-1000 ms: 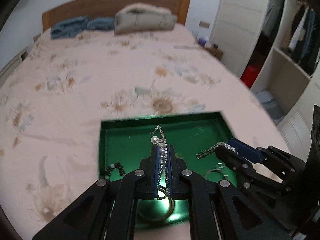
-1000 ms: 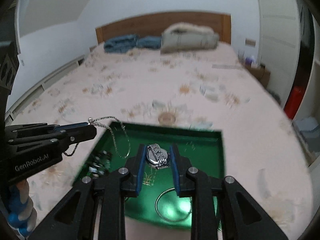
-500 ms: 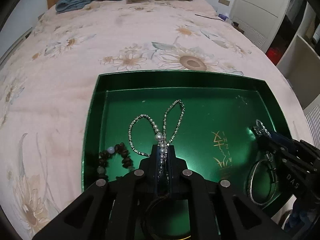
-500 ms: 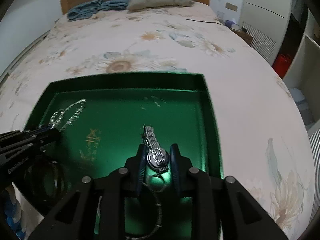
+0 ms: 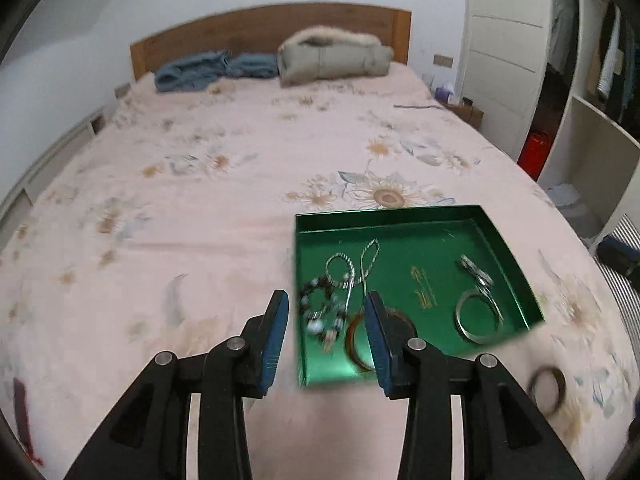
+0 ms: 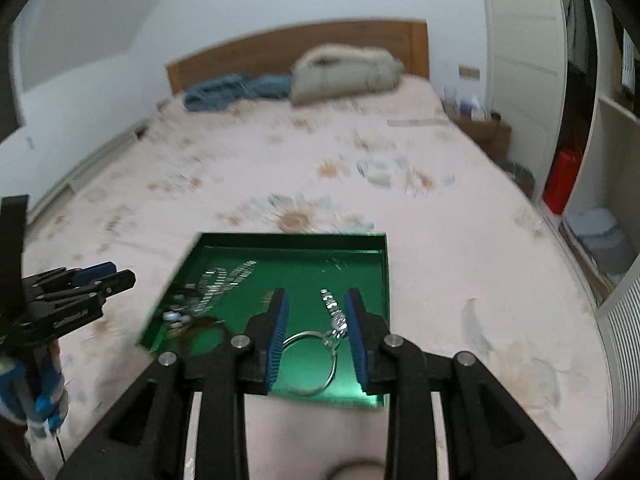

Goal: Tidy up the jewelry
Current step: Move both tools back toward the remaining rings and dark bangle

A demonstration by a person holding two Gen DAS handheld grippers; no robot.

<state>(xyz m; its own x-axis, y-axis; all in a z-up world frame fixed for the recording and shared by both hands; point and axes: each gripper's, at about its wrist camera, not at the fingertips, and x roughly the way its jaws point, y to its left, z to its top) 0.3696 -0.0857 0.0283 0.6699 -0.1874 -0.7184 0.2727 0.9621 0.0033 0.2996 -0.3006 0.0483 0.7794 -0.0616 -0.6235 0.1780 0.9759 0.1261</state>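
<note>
The left gripper [image 5: 325,322] is held above the bed [image 5: 240,184] with its jaws opening and nothing between the pads; the right gripper [image 6: 316,330] is likewise opening and empty. All the jewelry but one piece is seen in the green tray [image 5: 516,264], which lies ahead of both pairs of jaws. Seen past the left jaws, a dark beaded bracelet [image 5: 320,308] and a fine chain necklace [image 5: 352,268] are laid in the tray's left part, the necklace's long axis running away from the jaws. An amber bangle [image 5: 354,350] is partly hidden behind the left gripper's right-hand finger. Ahead of the right jaws a metal watch [image 6: 334,312] and a silver bangle [image 6: 310,364] are laid in the tray's right part, touching each other. One dark ring-shaped bangle [image 5: 548,388] is left outside the tray, on the bed right of the left jaws, just beside the tray's near right corner. It is judged nearer to the right hand, so a reach to it is probably best made from that side.
</note>
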